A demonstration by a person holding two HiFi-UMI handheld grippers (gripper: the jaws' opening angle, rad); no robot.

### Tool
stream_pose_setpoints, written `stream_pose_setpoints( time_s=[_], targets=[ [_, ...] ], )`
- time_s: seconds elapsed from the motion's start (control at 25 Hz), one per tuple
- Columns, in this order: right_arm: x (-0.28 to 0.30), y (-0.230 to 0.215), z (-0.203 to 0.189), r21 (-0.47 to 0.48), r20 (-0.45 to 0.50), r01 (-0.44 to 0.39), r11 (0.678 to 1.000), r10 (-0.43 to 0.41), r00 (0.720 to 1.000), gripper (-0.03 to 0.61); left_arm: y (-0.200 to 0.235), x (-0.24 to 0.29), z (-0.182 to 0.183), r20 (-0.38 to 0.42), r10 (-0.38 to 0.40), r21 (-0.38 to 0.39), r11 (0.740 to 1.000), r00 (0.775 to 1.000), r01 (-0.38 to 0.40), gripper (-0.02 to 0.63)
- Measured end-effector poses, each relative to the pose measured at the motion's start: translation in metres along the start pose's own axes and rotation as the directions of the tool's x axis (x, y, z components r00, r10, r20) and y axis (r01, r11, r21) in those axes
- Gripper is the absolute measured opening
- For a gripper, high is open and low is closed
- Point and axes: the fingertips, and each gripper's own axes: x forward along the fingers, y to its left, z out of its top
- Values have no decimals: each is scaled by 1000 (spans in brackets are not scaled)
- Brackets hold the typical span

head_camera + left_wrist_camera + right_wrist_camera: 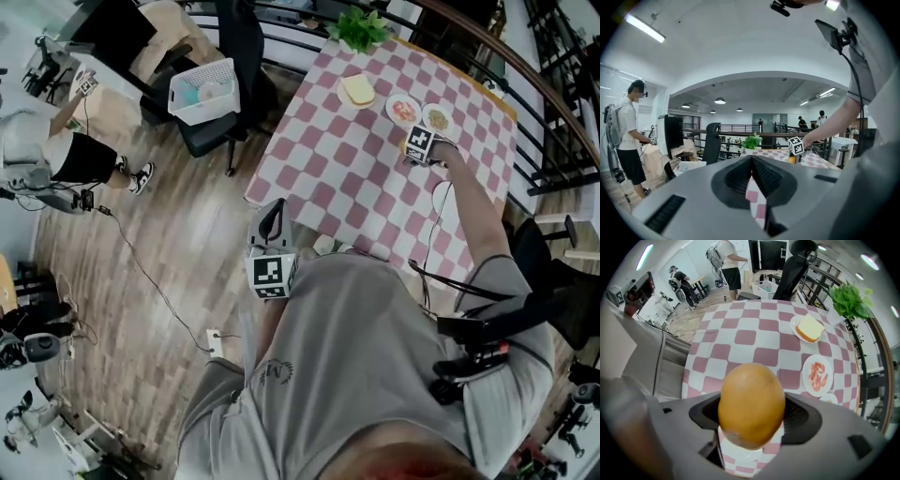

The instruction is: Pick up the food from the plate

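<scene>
Right claw (751, 420): its jaws were closed on a round orange food (751, 404), one pad pressed to each side, at the far right part of the table.
Orange food: smooth, egg-shaped and held above the cloth, filling most of the space between the jaws; what kind of food it was I could not tell.
Under the food: a white plate (740, 453) showed just beneath it. It probably sat clear of the food, though the right gripper view was too cramped to be sure.
Right claw from above: in the head view it (419, 145) sat at the end of the outstretched arm, just beside a small plate (437, 118).
Left claw (752, 180): its jaws were pressed together with nothing between them. It was held low at the person's waist (270, 253), off the near edge of the table.
Table (745, 336): covered by a pink and white checked cloth.
Other plates: one carried a bread slice (808, 329); another, nearer the right claw, carried red pieces (818, 375).
Plant (851, 301): green leaves at the far edge of the table.
Beyond the table: a black office chair (239, 56) and a white basket (203, 90) stood on the wood floor.
</scene>
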Motion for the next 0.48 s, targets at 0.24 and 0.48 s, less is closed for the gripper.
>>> stream_pose_setpoints(
  time_s=[0.24, 0.48],
  targets=[
    [12, 9, 20, -36, -6, -19, 999, 19, 1000, 334, 10, -20, -9, -8, 61, -18, 998, 998, -61, 8],
    [24, 19, 29, -31, -19, -27, 999, 26, 999, 334, 9, -19, 1, 11, 57, -2, 998, 998, -57, 8]
  ],
)
